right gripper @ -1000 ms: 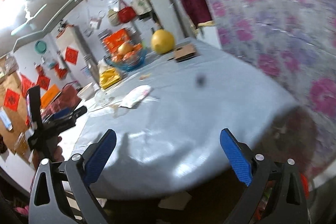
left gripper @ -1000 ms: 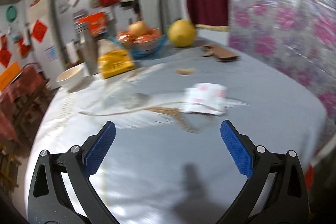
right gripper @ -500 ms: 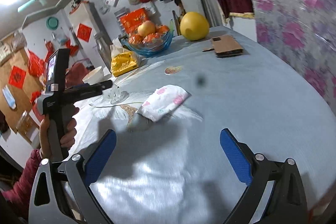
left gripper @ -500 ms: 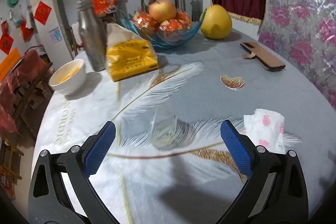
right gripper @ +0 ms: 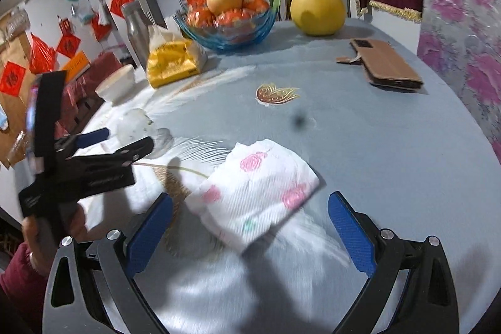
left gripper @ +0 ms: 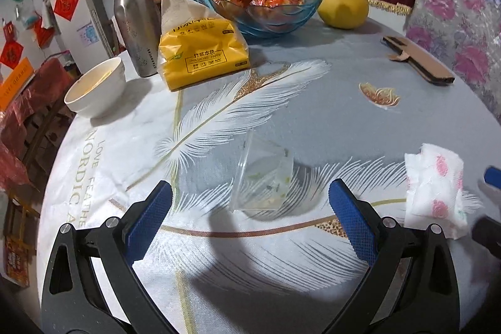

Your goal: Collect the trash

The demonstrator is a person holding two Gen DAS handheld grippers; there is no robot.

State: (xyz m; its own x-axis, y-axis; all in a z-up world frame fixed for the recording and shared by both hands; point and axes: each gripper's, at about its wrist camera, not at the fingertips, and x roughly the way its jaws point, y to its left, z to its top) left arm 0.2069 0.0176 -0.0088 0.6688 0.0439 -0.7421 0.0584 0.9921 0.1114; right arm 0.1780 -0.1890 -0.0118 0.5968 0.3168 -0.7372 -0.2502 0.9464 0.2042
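A crumpled clear plastic wrapper [left gripper: 261,177] with crumbs lies on the feather-print tablecloth, just ahead of my open left gripper [left gripper: 250,215]. A crumpled white tissue with pink roses [right gripper: 255,190] lies between the open fingers of my right gripper [right gripper: 250,224], just ahead of the tips. The tissue also shows at the right of the left wrist view [left gripper: 435,190]. The left gripper also shows at the left of the right wrist view [right gripper: 103,143], with the wrapper [right gripper: 134,124] beyond it. Both grippers are empty.
At the back stand a white bowl [left gripper: 95,89], a steel bottle [left gripper: 134,21], a yellow tissue pack [left gripper: 200,46], a blue fruit bowl [left gripper: 266,8], a pomelo [left gripper: 343,2] and a brown phone case [left gripper: 419,61]. A floral-covered wall [left gripper: 463,5] rises on the right.
Both grippers have moved forward over the table. The wrapper now lies close between the left fingers and the tissue close between the right fingers.
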